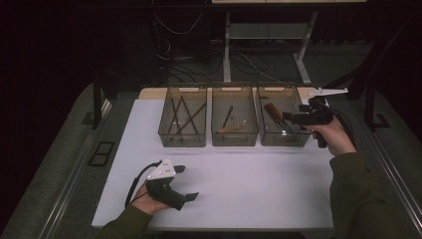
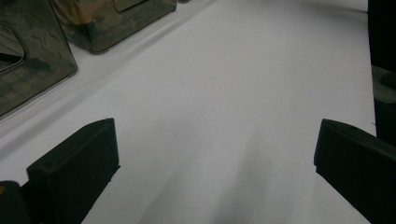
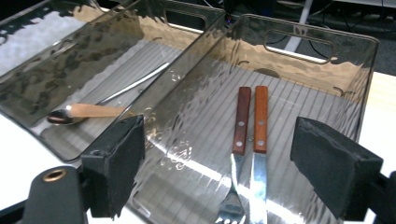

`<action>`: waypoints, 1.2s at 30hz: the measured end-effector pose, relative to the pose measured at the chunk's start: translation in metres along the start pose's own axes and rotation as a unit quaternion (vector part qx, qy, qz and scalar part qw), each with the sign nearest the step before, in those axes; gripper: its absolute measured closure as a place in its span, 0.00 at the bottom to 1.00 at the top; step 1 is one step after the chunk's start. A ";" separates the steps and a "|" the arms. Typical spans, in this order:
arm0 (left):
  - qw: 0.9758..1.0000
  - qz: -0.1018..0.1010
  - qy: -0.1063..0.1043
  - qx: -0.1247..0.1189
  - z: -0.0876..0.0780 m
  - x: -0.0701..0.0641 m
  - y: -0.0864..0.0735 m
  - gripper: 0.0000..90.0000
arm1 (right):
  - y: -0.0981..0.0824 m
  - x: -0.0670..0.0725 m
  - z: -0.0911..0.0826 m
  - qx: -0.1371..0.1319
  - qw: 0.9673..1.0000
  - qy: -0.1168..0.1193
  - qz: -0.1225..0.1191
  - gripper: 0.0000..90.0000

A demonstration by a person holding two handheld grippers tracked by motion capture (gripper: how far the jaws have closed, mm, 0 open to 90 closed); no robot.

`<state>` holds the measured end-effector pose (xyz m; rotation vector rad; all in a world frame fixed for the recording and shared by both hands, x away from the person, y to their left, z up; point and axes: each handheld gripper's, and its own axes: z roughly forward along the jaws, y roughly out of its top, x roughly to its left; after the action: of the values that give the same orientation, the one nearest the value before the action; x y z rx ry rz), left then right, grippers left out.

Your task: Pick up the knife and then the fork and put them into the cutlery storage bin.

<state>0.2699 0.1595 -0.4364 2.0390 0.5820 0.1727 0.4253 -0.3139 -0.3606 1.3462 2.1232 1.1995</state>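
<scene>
Three smoky see-through bins stand in a row at the back of the white table (image 1: 239, 184). The right bin (image 1: 298, 141) holds a wooden-handled fork (image 3: 240, 122) and knife (image 3: 260, 122) lying side by side. Above that bin's near right edge hovers my right gripper (image 1: 291, 118), jaws open with nothing between them; in the right gripper view (image 3: 224, 149) it looks down on the fork and knife. At the table's front left my left gripper (image 1: 186, 182) rests low and open over bare white surface (image 2: 215, 154).
The middle bin (image 1: 234, 141) holds a metal spoon (image 3: 63, 116) and a pale wooden piece (image 3: 95, 110). Several thin dark sticks (image 1: 181, 117) lie in the left bin (image 1: 182, 141). Desk legs and cables stand on the floor behind the table.
</scene>
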 end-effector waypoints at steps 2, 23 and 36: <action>1.000 0.000 0.001 0.000 0.000 0.000 0.000 0.00 | -0.004 0.003 -0.003 -0.005 1.000 0.003 -0.003 0.20; 1.000 0.005 0.005 0.006 -0.001 0.002 -0.001 0.00 | -0.055 0.041 -0.029 -0.031 0.997 0.054 -0.046 0.16; 1.000 0.001 0.006 0.006 0.002 0.007 -0.002 0.00 | -0.092 0.059 -0.039 -0.040 0.995 0.074 -0.057 0.16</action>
<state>0.2756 0.1619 -0.4393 2.0507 0.5896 0.1822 0.3186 -0.2983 -0.4042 1.1186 2.1947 1.3585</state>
